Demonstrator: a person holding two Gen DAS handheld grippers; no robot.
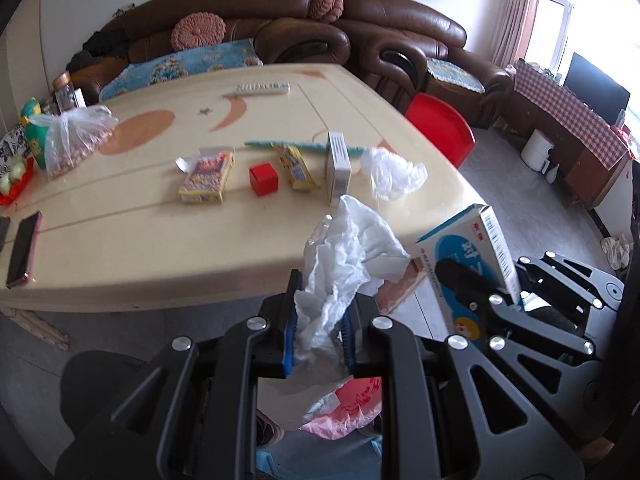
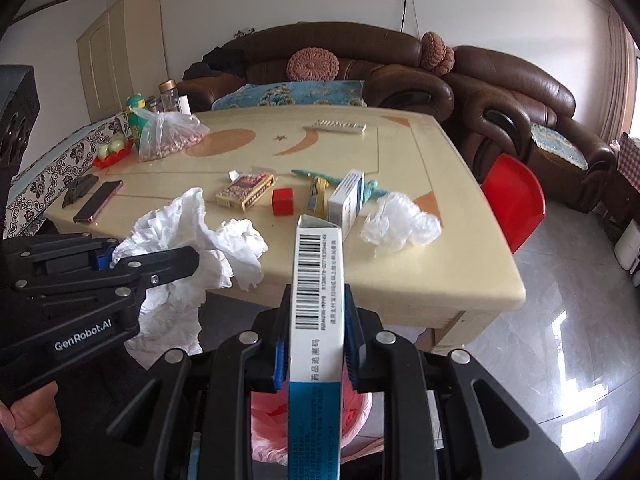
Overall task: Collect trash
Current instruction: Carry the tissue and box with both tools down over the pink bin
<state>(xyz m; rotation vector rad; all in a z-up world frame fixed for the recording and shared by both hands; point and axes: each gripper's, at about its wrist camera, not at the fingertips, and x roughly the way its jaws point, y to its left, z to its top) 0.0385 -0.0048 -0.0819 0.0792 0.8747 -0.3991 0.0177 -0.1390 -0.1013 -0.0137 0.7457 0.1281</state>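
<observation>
The right gripper point(image 2: 316, 344) clamped a blue-and-white barcoded box point(image 2: 318, 300) between its blue pads above a pink-lined bin point(image 2: 268, 424), while to its left the left gripper point(image 2: 120, 260), gripped by a person's hand point(image 2: 28, 420), pinched crumpled white tissue point(image 2: 188, 240). Behind them, a cream table point(image 2: 400, 264) held a red cube point(image 2: 283, 201), small boxes, a phone point(image 2: 98, 201) and a crumpled clear plastic bag point(image 2: 400, 220).

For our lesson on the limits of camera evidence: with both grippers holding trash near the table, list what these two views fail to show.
- Pink-lined bin, both views: mostly hidden behind the gripper frames, the blue-and-white box and the crumpled white bag.
- Box's lower end, right wrist view: cut off by the bottom edge.
- Remote, left wrist view: buttons too small to read.
- Person's hand, right wrist view: cut off at the left edge.
</observation>
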